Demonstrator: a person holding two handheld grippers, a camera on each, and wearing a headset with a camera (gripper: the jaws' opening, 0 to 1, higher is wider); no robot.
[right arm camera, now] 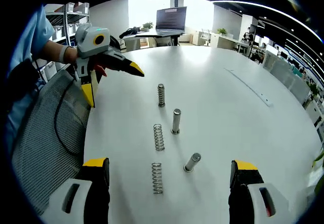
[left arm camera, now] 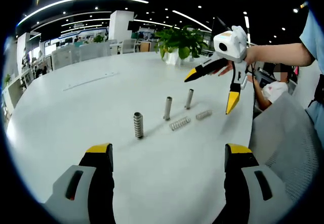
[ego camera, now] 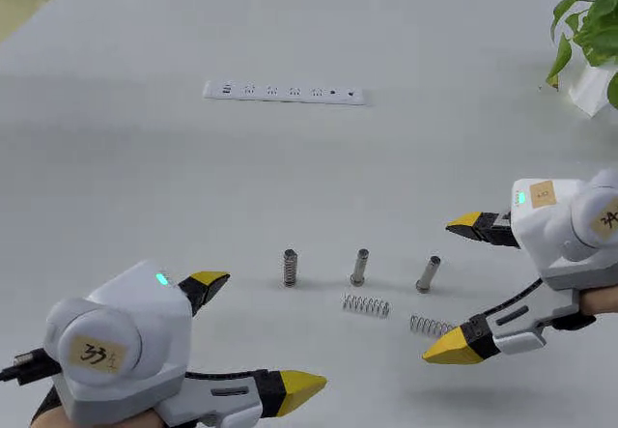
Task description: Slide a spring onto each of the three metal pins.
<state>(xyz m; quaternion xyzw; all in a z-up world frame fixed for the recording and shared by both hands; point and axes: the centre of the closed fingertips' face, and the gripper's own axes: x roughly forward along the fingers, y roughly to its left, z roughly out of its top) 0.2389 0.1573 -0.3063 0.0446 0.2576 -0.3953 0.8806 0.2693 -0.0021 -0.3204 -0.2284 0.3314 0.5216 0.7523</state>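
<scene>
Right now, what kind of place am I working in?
Most likely an open-plan office. You are at a large white table with a power strip and a potted plant on it, and behind it are desks under long ceiling lights.

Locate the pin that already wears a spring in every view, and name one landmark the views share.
Head view: the spring-covered pin stands lower centre, leftmost in its row.
Left gripper view: left of centre, nearest in the row.
Right gripper view: above centre, farthest in the row.
Shared landmark: the white power strip.
</scene>
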